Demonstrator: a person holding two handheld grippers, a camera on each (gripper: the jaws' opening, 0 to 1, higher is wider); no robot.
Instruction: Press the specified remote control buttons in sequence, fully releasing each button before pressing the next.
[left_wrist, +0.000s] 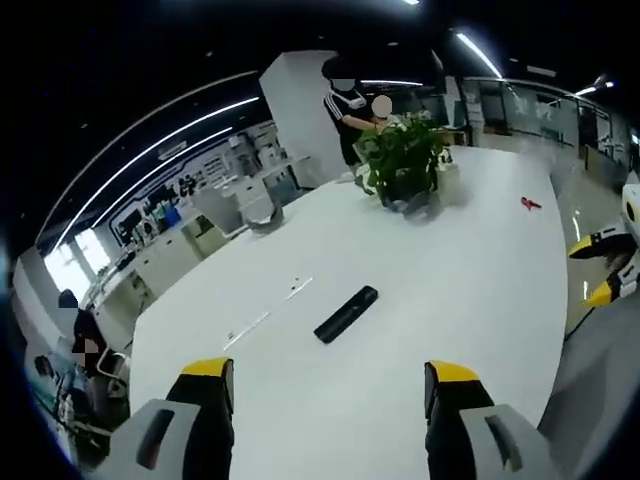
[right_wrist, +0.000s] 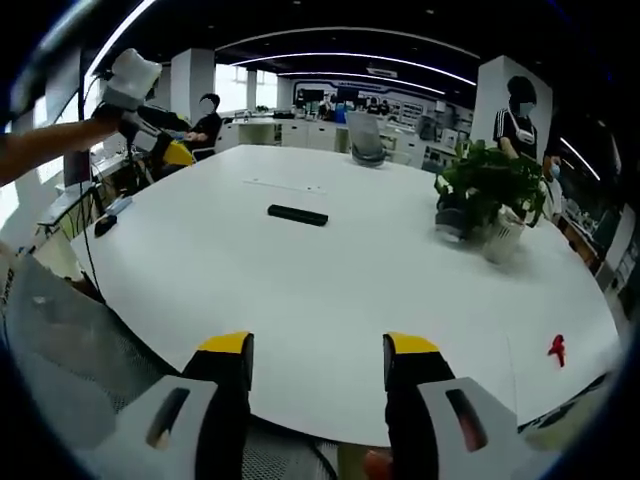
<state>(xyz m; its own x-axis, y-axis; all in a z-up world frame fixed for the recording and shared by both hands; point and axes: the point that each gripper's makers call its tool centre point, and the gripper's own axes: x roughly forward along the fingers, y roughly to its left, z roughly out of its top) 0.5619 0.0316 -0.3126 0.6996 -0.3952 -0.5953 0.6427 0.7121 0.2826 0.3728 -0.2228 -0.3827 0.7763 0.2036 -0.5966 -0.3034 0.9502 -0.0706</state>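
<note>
Lying flat on table (left_wrist: 470, 250), remote (left_wrist: 346, 313), buttons unreadable; both hand-held grippers (left_wrist: 330, 385) (right_wrist: 316, 362) agape, empty.

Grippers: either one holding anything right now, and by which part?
Nothing is held. The left gripper and right gripper both stand open with bare gaps, and the black remote control lies untouched on the white table.

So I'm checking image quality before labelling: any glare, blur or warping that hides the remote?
Left gripper view: the remote reads sharp and dark on the white table, with heavy fisheye bending at the table edge. Right gripper view: the remote is small but clear; ceiling light strips curve, and the edges blur slightly.
</note>
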